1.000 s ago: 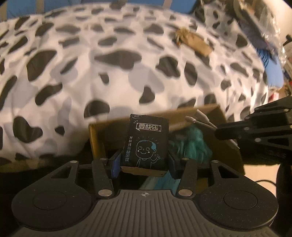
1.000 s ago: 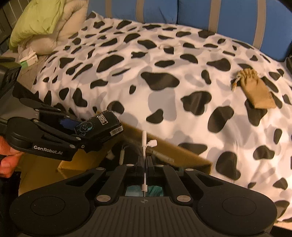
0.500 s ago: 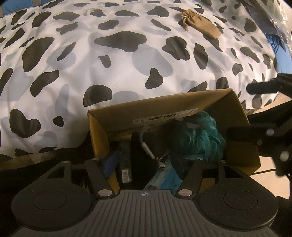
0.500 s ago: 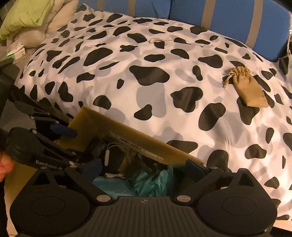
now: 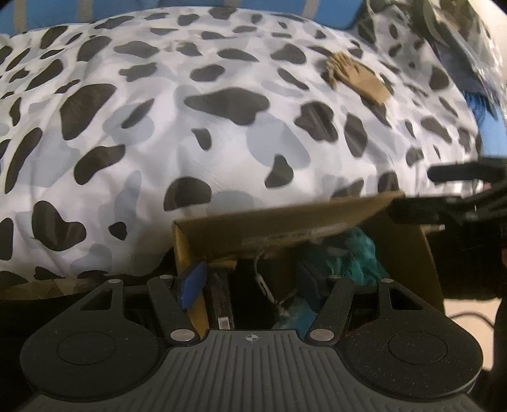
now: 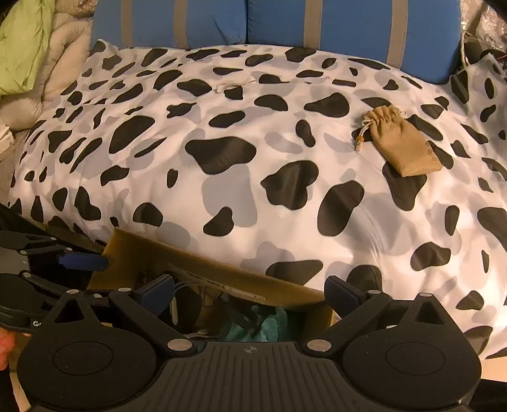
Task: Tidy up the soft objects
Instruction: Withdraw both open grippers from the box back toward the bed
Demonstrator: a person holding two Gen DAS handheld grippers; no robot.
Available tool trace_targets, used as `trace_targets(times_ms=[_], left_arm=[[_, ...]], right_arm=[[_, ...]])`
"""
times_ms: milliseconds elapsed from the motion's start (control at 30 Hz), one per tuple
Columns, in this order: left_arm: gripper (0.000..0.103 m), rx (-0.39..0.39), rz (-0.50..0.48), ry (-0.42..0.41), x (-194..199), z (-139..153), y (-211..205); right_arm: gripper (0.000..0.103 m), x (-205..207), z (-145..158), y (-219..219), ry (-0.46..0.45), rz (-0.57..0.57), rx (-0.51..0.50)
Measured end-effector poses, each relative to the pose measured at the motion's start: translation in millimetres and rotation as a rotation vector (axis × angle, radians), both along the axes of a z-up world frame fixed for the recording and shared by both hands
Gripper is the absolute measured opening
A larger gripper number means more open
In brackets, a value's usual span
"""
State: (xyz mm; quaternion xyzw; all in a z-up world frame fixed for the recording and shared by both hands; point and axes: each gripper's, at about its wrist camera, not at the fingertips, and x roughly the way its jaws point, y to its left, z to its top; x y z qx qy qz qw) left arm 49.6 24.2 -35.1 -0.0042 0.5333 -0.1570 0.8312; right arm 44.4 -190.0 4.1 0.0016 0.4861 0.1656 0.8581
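A tan drawstring pouch (image 6: 401, 144) lies on the cow-print bedspread (image 6: 221, 133) at the far right; it also shows in the left wrist view (image 5: 358, 79). A cardboard box (image 5: 285, 218) stands against the bed's near edge, holding a teal fluffy item (image 5: 355, 253), a white cable (image 5: 263, 282) and a black packet (image 5: 218, 298). My left gripper (image 5: 250, 282) is open and empty just above the box. My right gripper (image 6: 250, 293) is open and empty over the box (image 6: 215, 275), wide apart. The teal item (image 6: 263, 323) shows between its fingers.
Blue striped cushions (image 6: 285, 22) line the far side of the bed. A green and beige quilt (image 6: 28, 47) is piled at the far left. Plastic-wrapped clutter (image 5: 469, 38) sits at the right. The right gripper's arm (image 5: 459, 196) reaches over the box's right side.
My left gripper let go of the black packet into the box and my right gripper released the white cable there. Both opened and are lifting back, views tilting toward the bed.
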Motion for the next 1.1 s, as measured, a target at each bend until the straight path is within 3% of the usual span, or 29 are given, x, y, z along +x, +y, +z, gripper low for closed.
trace_targets(times_ms=[167,400,700,1100], left_arm=[[0.062,-0.042,0.055,-0.014,7,10,4],[0.062,-0.026,0.022,-0.05,2,15,-2],[0.062,-0.055,0.05,-0.046,8,20,1],[0.062,-0.042,0.011,-0.139,53,41,-5]], right_arm=[[0.103,3,1,-6,-0.015,-0.022,-0.022],[0.103,8,2,-17,-0.016,-0.08,-0.005],[0.103,11,7,-17,-0.052,-0.087,-0.027],[0.103,42,16,-36,-0.137,-0.113,-0.054]])
